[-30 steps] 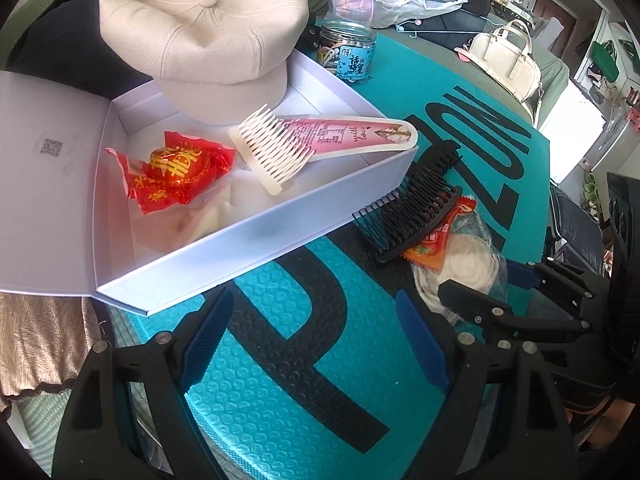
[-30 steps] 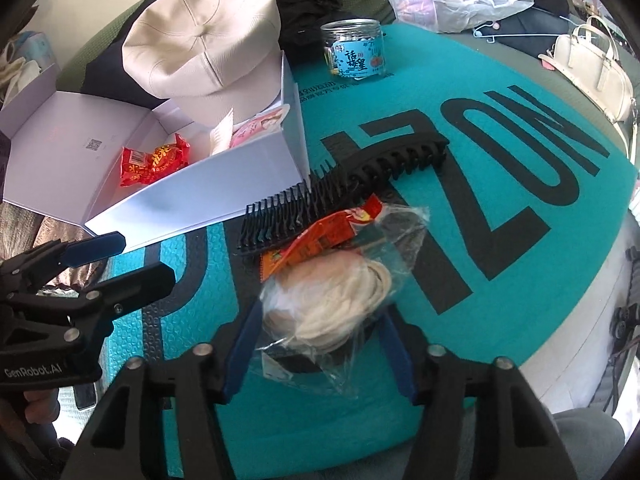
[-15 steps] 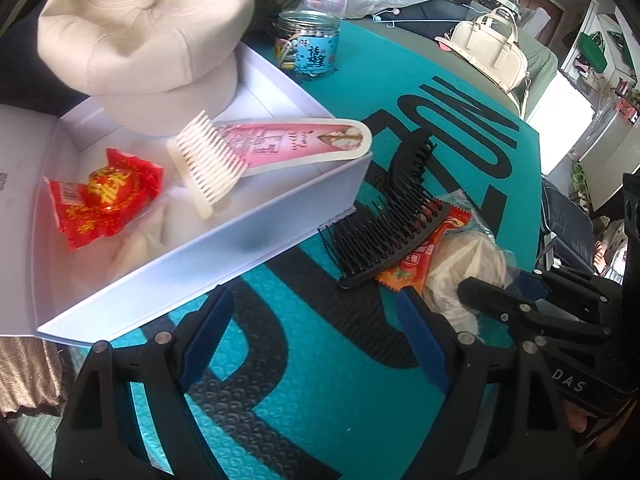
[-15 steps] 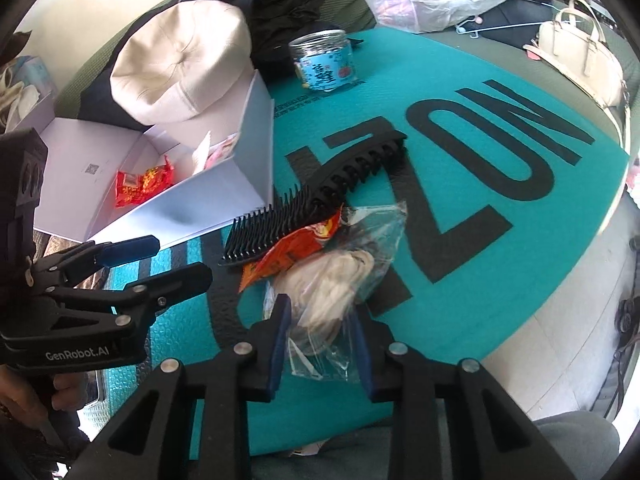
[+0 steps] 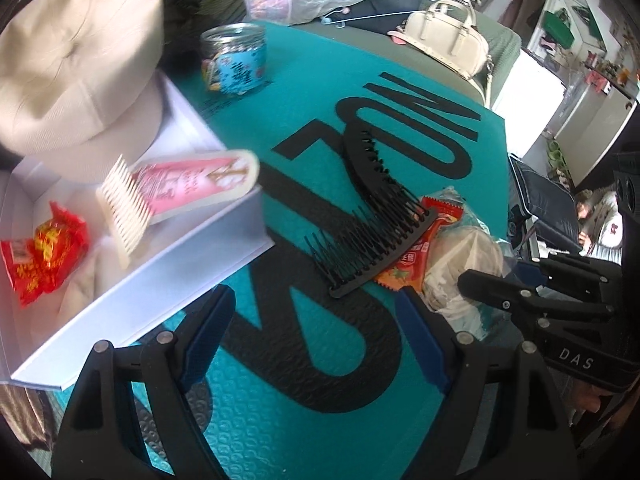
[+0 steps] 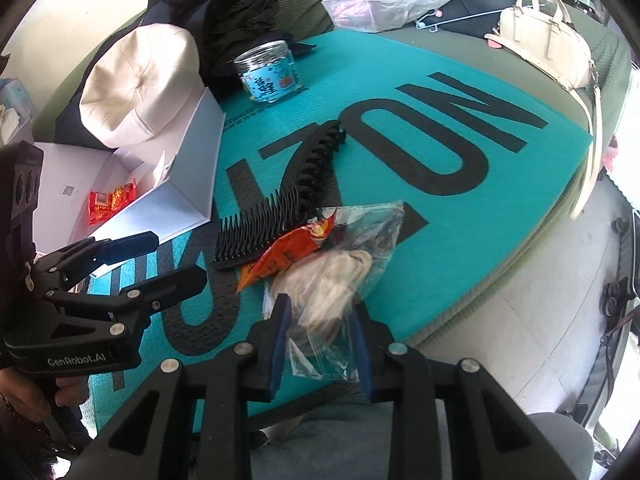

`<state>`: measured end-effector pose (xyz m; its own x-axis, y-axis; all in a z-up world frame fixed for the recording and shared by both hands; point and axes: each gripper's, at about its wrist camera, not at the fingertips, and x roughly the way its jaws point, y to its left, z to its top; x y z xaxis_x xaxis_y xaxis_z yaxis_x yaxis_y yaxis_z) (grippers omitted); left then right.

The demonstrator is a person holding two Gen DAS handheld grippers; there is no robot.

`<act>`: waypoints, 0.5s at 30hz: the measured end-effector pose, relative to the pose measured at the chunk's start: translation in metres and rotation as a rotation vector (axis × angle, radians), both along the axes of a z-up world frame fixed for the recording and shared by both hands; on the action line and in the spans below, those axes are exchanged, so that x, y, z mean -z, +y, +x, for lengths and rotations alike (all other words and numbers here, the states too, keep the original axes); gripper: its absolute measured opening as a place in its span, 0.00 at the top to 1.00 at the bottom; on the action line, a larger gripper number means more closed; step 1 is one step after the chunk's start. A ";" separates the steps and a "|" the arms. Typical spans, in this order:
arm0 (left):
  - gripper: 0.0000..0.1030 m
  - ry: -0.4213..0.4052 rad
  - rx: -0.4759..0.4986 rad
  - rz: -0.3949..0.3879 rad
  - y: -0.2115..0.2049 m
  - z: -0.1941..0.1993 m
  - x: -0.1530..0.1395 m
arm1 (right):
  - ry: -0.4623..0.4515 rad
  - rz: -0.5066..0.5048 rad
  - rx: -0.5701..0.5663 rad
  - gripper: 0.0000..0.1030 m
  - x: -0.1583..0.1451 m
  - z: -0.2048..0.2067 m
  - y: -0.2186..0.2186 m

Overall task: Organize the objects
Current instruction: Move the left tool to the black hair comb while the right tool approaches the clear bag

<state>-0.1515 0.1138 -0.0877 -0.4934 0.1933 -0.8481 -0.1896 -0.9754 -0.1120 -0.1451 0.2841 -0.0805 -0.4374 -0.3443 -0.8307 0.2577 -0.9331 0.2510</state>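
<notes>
Right gripper (image 6: pixel 320 332) is clamping the clear plastic bag (image 6: pixel 340 280) with the cream bundle inside, pads pressing on both sides of it; the bag is sitting on the teal mat (image 6: pixel 460 220), touching an orange snack packet (image 6: pixel 284 256) and just beside the black comb clip (image 6: pixel 288 200). Left gripper (image 5: pixel 316 336) is hanging over the mat with jaws spread wide and nothing between them. White box (image 5: pixel 192 256) is lying at the left, holding a cream comb (image 5: pixel 124 208), a red packet (image 5: pixel 44 252) and a cream cap (image 5: pixel 76 68) on its far edge.
</notes>
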 end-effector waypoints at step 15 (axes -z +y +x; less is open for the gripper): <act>0.26 0.053 0.232 -0.097 0.063 -0.043 -0.002 | -0.013 -0.033 0.036 0.71 0.006 -0.019 0.034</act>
<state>-0.1947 0.1768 -0.0855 -0.4895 0.2252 -0.8424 -0.4124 -0.9110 -0.0039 -0.1644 0.3181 -0.0861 -0.4393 -0.3563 -0.8247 0.2208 -0.9327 0.2853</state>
